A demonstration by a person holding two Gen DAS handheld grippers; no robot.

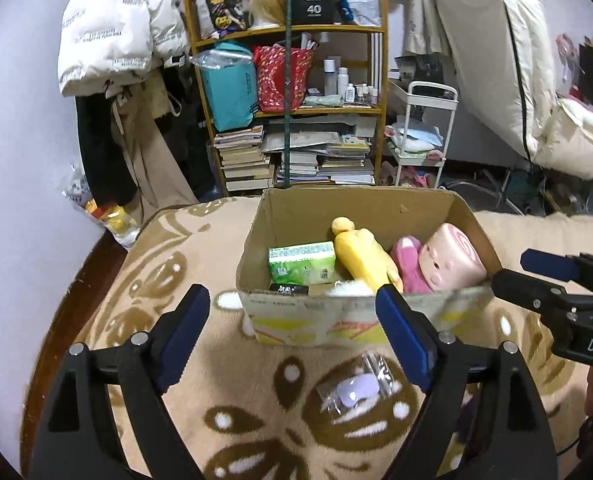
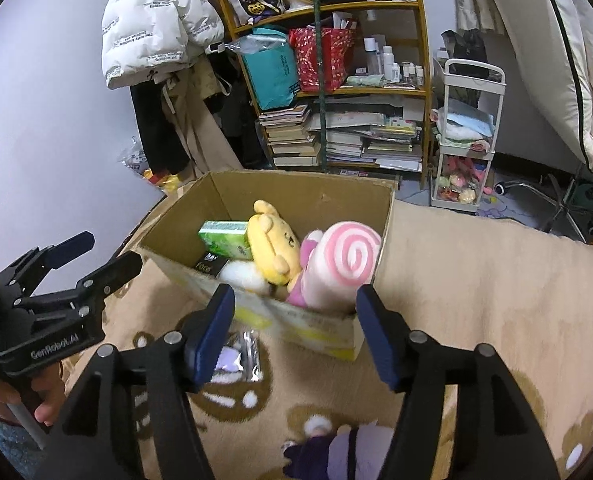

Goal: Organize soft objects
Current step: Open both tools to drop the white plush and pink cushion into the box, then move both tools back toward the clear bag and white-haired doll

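Note:
An open cardboard box stands on a tan patterned blanket. Inside lie a yellow plush, a pink plush with a swirl face, a green tissue pack and a white plush. A clear packet with a purple item lies in front of the box. A purple plush lies near the bottom edge. My left gripper is open and empty. My right gripper is open and empty.
A wooden shelf with bags, bottles and stacked books stands behind the box. A white puffer jacket hangs at the left. A white trolley stands to the right of the shelf. Bedding is piled at the right.

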